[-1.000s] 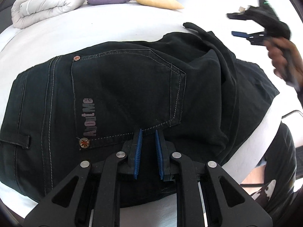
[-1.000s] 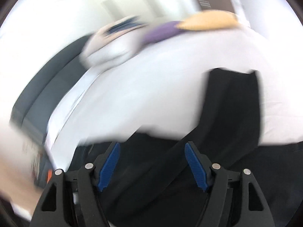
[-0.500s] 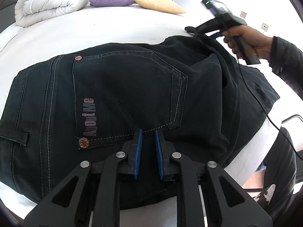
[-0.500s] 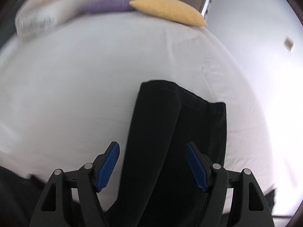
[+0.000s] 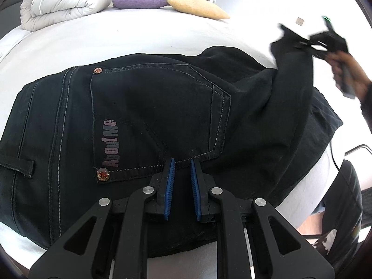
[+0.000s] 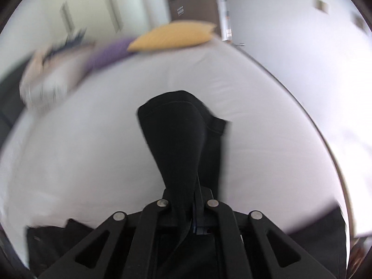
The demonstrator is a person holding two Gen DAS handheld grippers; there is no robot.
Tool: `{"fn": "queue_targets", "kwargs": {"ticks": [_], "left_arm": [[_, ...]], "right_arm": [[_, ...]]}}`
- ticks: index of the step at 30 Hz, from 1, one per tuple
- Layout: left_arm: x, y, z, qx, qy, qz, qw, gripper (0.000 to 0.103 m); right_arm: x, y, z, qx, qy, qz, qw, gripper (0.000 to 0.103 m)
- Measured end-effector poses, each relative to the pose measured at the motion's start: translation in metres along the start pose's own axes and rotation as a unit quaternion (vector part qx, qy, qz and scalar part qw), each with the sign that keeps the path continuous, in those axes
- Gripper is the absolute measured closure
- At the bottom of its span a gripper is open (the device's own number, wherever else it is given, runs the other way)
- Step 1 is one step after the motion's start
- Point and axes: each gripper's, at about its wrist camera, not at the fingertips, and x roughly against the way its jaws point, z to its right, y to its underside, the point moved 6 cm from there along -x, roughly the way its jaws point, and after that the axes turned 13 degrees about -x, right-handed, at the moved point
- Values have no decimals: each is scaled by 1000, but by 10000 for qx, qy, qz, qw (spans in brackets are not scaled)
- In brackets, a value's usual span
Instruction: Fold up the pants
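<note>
Pants (image 5: 151, 121) spread seat-up on bed (image 5: 139, 37), leg end clamped and raised in right gripper (image 6: 194, 209) with jaws closed on it; left gripper (image 5: 181, 181), jaws narrowly parted and empty, pressed at pocket; advised carrying leg over squarely, edges aligned.

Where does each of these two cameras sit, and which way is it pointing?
Left wrist: on the left tongs, low over the pants seat; the right hand shows.
Right wrist: on the right tongs, shut on a lifted pant leg, facing up the bed.
Shared: pants, bed, yellow pillow, purple pillow.
</note>
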Motion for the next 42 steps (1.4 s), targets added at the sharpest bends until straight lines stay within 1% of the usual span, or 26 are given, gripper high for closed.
{"fn": "queue_targets", "kwargs": {"ticks": [1, 2, 4, 5, 7, 8, 9, 10, 11, 12, 14, 15, 16, 18, 20, 22, 23, 24, 25, 27, 30, 32, 36, 37, 40, 42], "left_arm": [[0, -1, 0, -14, -9, -18, 10000, 89], [0, -1, 1, -35, -21, -35, 10000, 89], [-1, -3, 2, -30, -33, -61, 10000, 89], [-1, -3, 2, -18, -34, -77, 10000, 89], [-3, -4, 2, 11, -35, -116, 9999, 89], [-3, -6, 2, 23, -44, -140, 9999, 89], [-4, -7, 3, 26, -66, -173, 9998, 89], [-5, -8, 3, 21, -88, -199, 9998, 89], [-6, -10, 4, 16, -117, -223, 9997, 89], [-6, -11, 5, 9, -154, -255, 9996, 89], [-7, -12, 6, 27, -192, -290, 9994, 89], [-8, -13, 7, 41, -206, -306, 9993, 89], [-9, -13, 8, 53, -215, -315, 9993, 89], [-10, -14, 8, 80, -229, -338, 9991, 89], [-10, -15, 9, 73, -247, -353, 9990, 89], [-11, -16, 10, 41, -267, -369, 9990, 89], [-11, -16, 10, 32, -270, -373, 9989, 89], [-12, -17, 11, 35, -268, -375, 9989, 89], [-11, -15, 11, 33, -263, -372, 9990, 89], [-11, -15, 10, 39, -263, -362, 9990, 89], [-10, -13, 10, 45, -260, -338, 9991, 89], [-9, -12, 9, 43, -258, -328, 9991, 89], [-10, -12, 9, 39, -255, -331, 9991, 89], [-10, -12, 9, 45, -256, -329, 9991, 89], [-11, -11, 9, 52, -242, -322, 9992, 89], [-11, -11, 9, 52, -243, -321, 9992, 89]], "right_arm": [[23, 1, 26, -407, -294, 89, 9987, 99], [39, 5, 46, -682, -406, 194, 9967, 98], [65, 20, 92, -1400, -758, 290, 9868, 98], [73, 33, 122, -1814, -782, 267, 9799, 98], [77, 61, 166, -2298, -750, 128, 9703, 96], [77, 72, 182, -2526, -763, 39, 9646, 91], [77, 83, 195, -2764, -801, -20, 9577, 90], [81, 96, 205, -2981, -875, -16, 9505, 89], [86, 104, 214, -3153, -951, 45, 9442, 80], [89, 110, 220, -3300, -1023, 123, 9383, 63], [90, 112, 229, -3511, -1309, 223, 9269, 49], [90, 111, 228, -3521, -1421, 209, 9249, 46], [90, 111, 226, -3519, -1456, 209, 9244, 46], [88, 112, 225, -3642, -1541, 247, 9181, 45], [83, 110, 235, -3949, -1672, 278, 9029, 46], [80, 110, 240, -4160, -1727, 284, 8923, 51], [81, 112, 243, -4243, -1737, 301, 8882, 56], [81, 113, 246, -4266, -1687, 293, 8881, 64], [82, 115, 249, -4278, -1591, 285, 8893, 68], [84, 117, 253, -4269, -1495, 297, 8914, 84], [90, 120, 267, -4221, -1300, 362, 8965, 97], [93, 123, 276, -4189, -1253, 371, 8986, 99], [101, 129, 277, -3979, -1007, 484, 9106, 99], [101, 129, 275, -3971, -997, 504, 9109, 99], [100, 130, 281, -4093, -1181, 442, 9037, 99], [104, 129, 283, -4135, -1189, 460, 9015, 97]]}}
